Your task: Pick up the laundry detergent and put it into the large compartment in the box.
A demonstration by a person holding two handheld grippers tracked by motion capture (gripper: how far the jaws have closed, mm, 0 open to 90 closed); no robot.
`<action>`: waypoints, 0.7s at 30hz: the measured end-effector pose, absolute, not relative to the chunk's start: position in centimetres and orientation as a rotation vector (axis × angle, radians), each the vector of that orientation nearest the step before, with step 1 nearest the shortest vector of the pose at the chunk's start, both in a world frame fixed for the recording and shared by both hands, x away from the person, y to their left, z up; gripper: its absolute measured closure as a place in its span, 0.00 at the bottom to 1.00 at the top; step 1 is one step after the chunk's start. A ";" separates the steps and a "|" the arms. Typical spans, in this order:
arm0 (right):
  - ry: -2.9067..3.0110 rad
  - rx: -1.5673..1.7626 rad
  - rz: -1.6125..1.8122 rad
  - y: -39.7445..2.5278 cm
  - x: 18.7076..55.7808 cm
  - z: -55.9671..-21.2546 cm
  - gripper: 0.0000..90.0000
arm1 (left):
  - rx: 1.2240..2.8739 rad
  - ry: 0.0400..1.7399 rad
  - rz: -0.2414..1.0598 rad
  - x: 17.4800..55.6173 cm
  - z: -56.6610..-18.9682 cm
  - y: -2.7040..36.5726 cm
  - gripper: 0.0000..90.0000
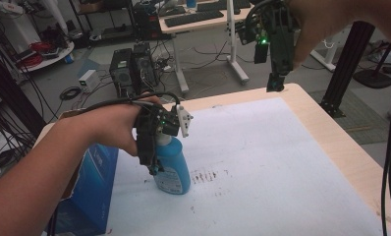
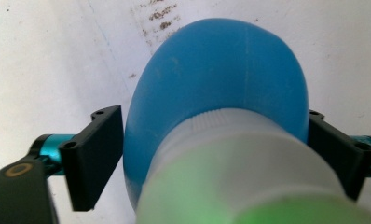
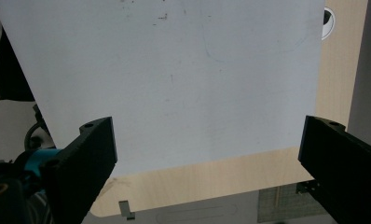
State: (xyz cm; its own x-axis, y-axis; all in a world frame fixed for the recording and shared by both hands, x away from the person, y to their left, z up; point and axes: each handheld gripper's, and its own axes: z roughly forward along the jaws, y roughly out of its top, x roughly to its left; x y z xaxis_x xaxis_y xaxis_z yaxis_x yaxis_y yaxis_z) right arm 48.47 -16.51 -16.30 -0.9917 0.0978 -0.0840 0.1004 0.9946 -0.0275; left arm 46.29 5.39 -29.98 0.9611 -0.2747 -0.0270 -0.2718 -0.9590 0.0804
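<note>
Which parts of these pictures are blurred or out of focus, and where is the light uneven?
Left gripper view: the white ribbed cap of the blue plastic bottle is very near the lens, blurred and tinted green. High view: the raised right gripper is soft, and the room behind is dim. Right gripper view: the white table sheet is evenly lit and fairly sharp.

A: What can't you make out around the bottle (image 1: pixel 173 167)?

B: Its top sits behind the left gripper (image 1: pixel 153 167) in the high view. In the left gripper view its cap (image 2: pixel 249 186) is a near blur, cut by the bottom edge.

A: And the box (image 1: pixel 88 191) left of the bottle?

B: Half behind the forearm, cut off below; print unreadable.
</note>
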 end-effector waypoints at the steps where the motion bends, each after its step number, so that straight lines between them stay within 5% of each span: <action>1: 3.056 0.150 -0.045 -16.5 48.5 -16.4 0.04 | 3.032 -0.434 -0.057 46.3 -30.0 5.4 0.20; 21: 3.058 0.158 -0.050 -16.7 48.8 -16.4 0.04 | 3.065 -0.434 -0.023 46.3 -30.2 5.3 0.25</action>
State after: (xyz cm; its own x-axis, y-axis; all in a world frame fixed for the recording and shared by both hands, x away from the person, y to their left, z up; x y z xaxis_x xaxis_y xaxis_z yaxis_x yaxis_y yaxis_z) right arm 48.79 -16.72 -16.45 -0.9915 0.1016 -0.0810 0.1042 0.9942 -0.0283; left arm 46.28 5.29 -30.16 0.9605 -0.2780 -0.0085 -0.2773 -0.9596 0.0473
